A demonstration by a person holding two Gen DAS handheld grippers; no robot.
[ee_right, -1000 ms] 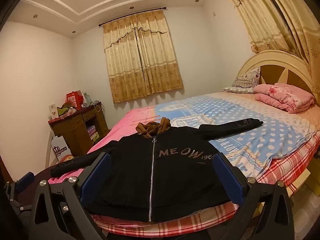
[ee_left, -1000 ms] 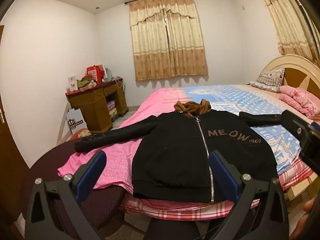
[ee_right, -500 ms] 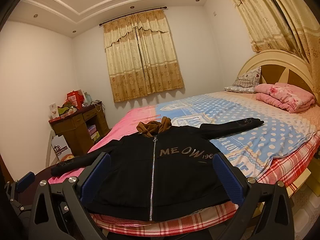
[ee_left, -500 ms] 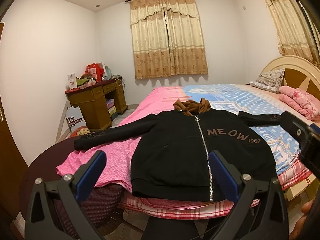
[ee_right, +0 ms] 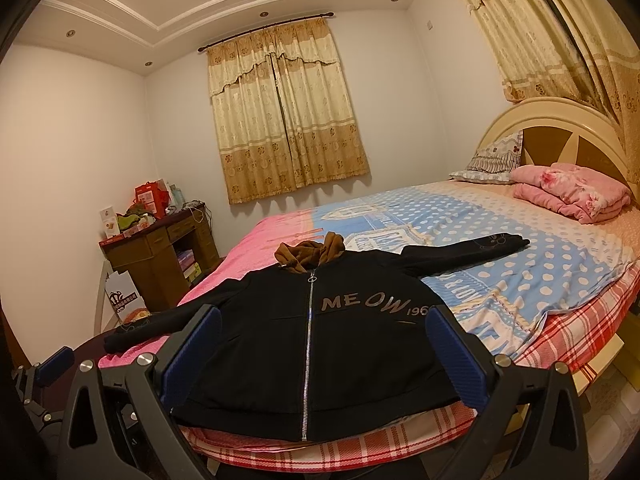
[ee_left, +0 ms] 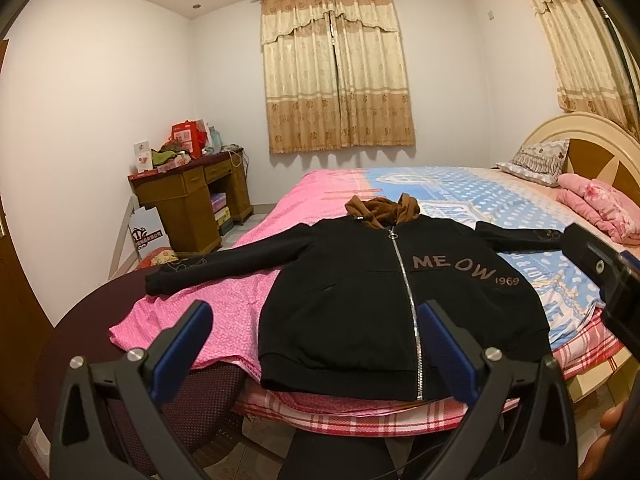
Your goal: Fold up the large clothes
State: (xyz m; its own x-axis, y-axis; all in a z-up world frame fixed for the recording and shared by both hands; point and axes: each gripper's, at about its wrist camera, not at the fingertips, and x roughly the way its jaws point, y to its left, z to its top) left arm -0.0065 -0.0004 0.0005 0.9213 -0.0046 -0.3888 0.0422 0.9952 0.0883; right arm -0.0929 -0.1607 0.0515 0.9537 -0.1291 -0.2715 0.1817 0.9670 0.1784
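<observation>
Both hand-held grippers, left (ee_left: pixel 314 340) and right (ee_right: pixel 322 344), hover spread wide, gripping nothing, short of the black hoodie (ee_left: pixel 360 292) lying flat, zipped, on the bed (ee_left: pixel 472 196). Its chest reads "MEOW 1969"; the right blue pad (ee_right: pixel 454 354) cuts off the last digit. Writing on the sleeve cuffs is unreadable.

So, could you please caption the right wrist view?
Open right claw facing a black zip hoodie spread flat on the bed.
</observation>
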